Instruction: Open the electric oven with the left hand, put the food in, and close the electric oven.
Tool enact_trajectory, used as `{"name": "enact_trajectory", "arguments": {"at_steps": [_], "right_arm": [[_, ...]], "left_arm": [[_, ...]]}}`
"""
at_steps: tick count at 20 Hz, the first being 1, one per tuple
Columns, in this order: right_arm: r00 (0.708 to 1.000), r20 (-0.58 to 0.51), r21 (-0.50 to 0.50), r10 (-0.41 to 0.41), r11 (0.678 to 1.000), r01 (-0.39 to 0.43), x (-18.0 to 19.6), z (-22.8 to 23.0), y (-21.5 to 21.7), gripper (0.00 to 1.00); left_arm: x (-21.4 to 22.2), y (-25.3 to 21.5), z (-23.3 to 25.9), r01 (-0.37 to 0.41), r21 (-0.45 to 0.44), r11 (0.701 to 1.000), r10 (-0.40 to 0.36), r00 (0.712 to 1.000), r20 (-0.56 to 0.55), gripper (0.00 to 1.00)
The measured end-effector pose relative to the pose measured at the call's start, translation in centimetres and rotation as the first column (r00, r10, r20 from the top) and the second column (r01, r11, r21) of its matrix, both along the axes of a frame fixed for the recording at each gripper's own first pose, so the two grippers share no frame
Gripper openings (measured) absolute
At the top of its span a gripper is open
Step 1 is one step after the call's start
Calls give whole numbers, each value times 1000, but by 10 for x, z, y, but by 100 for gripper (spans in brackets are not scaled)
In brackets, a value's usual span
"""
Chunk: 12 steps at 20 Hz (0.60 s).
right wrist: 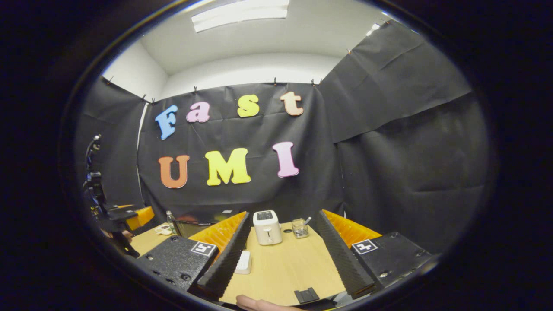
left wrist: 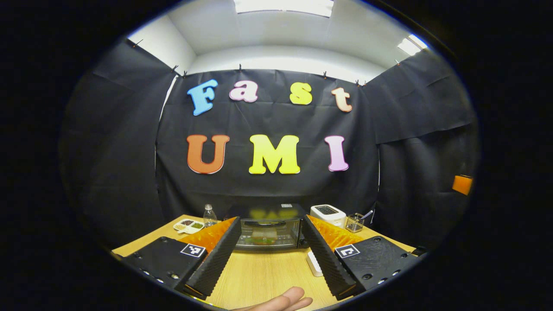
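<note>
The black electric oven [left wrist: 268,231] stands on the wooden table [left wrist: 268,276] straight ahead in the left gripper view, its glass door closed. Behind the glass lies something green and brown, blurred. My left gripper [left wrist: 271,223] is open and empty, its fingers framing the oven from a distance. In the right gripper view, a corner of the oven [right wrist: 194,225] peeks past the left finger. My right gripper [right wrist: 284,214] is open and empty, facing a white toaster [right wrist: 267,227]. The left gripper [right wrist: 135,217] shows at the far left there, held by a hand.
A white toaster [left wrist: 328,214] and a wire basket [left wrist: 355,222] stand right of the oven. A bottle [left wrist: 209,215] and a divided plate [left wrist: 189,225] sit to its left. A small white block [left wrist: 314,263] lies on the table. A glass jar [right wrist: 299,228] stands beside the toaster.
</note>
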State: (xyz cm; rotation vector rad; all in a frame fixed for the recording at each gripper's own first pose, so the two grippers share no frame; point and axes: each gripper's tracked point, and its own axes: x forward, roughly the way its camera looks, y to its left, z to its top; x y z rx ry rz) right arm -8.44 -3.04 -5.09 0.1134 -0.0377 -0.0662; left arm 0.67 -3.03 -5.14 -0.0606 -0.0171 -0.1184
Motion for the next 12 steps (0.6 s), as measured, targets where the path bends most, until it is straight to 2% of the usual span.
{"name": "enact_trajectory", "arguments": {"at_steps": [1, 5, 8, 12], "right_arm": [[1000, 7, -12, 1, 1000, -1, -3, 4, 0, 87], [1000, 24, -51, -9, 999, 10, -14, 8, -2, 87], [999, 30, -69, 27, 997, -25, -14, 7, 9, 88], [999, 22, -69, 43, 997, -42, -13, 0, 13, 88]], "left_arm": [[-13, 5, 5, -12, -3, 1000, 12, 1000, 12, 93], [-58, 17, 6, -70, -31, 997, 70, 998, -7, 93], [-79, 4, 3, -38, -2, 999, 38, 999, -21, 93], [-88, 9, -2, -61, -33, 998, 60, 997, -45, 94]]}}
